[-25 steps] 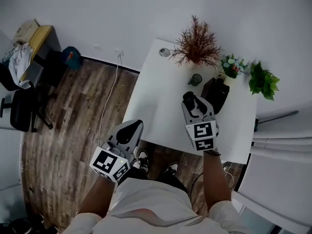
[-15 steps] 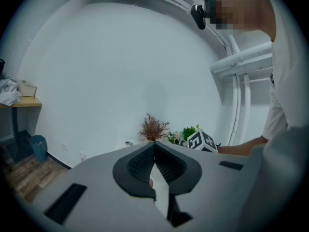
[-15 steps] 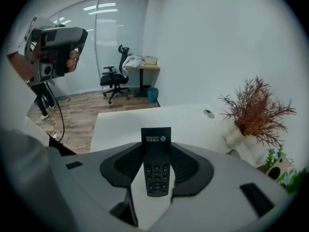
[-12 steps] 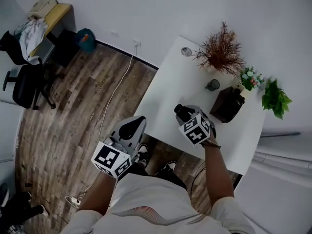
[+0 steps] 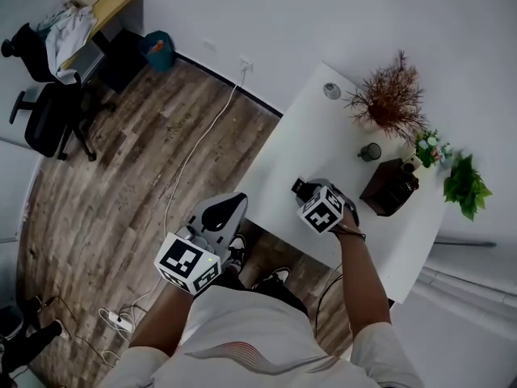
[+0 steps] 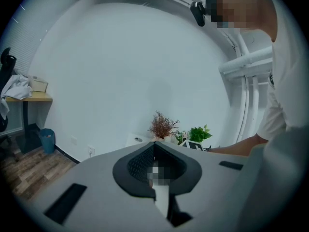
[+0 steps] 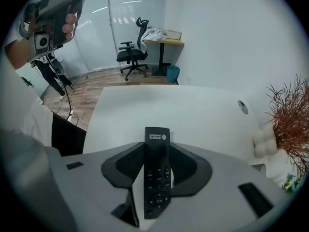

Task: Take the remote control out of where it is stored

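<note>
My right gripper (image 7: pixel 157 148) is shut on a black remote control (image 7: pixel 156 178), which sticks out forward between the jaws with its buttons facing up. In the head view the right gripper (image 5: pixel 302 189) hovers over the near left part of the white table (image 5: pixel 299 140), well left of the dark brown holder (image 5: pixel 390 187). The left gripper (image 5: pixel 224 209) is held low off the table's front edge, over the person's lap. Its jaws (image 6: pixel 154 145) meet at a point with nothing between them.
Along the table's far edge stand a dried reddish plant (image 5: pixel 393 97), a small dark cup (image 5: pixel 370 151), a flower bunch (image 5: pixel 428 148) and a green plant (image 5: pixel 468 187). A small round object (image 5: pixel 332 90) lies at the far left corner. An office chair (image 5: pixel 44 120) stands on the wooden floor.
The right gripper has drawn back from the dark holder toward the table's near left side, carrying the remote. The head camera has swung, shifting the table rightward. The left gripper has hardly moved.
</note>
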### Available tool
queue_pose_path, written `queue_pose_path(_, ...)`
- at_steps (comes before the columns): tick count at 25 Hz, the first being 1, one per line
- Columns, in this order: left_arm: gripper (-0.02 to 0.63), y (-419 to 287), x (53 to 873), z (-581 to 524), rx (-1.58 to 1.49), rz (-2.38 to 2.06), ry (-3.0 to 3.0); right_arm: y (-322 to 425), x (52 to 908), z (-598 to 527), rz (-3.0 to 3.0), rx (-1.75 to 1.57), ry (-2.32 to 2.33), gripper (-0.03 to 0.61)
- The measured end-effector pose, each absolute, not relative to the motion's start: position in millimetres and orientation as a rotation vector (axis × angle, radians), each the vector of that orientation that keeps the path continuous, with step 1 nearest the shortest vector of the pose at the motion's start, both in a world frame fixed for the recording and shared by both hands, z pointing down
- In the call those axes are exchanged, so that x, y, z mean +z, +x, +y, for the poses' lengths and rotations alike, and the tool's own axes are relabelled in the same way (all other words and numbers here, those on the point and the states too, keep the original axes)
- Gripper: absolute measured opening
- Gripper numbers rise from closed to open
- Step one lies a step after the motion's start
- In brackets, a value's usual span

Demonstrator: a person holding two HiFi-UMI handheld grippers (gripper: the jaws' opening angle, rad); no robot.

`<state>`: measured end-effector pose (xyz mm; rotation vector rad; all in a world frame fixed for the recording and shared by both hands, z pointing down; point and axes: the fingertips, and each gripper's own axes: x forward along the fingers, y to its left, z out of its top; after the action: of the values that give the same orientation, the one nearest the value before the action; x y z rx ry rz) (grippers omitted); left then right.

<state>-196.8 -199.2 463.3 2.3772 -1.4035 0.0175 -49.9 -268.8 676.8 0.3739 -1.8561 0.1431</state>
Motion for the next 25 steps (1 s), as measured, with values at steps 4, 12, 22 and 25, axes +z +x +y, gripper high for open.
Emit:
queue_pose_path(4,0.009,-206.2,465.8,-197.9,0.016,-1.414,2.358,-54.5,678.9,-271.0,-1.869,0.151,0.386,0.14)
queue_pose_path(12,0.009,-198.1,458.6,-204.4,0.005,-1.38,2.389,-56.8,652.5,-265.5,-1.97,0.186,0.416,0.141)
queue_pose_path(22,0.009,-150.8,409.1,-209.6,0.0,-1.3,2.563,-7.5,508.1,-240.4,-2.53,0.438,0.925,0.096)
queue_pose_path(25,0.009,-130.3,389.2,-208.0,-0.007,-1.275,2.62,25.9,474.5,-224.5,-2.606,0.428,1.111,0.054)
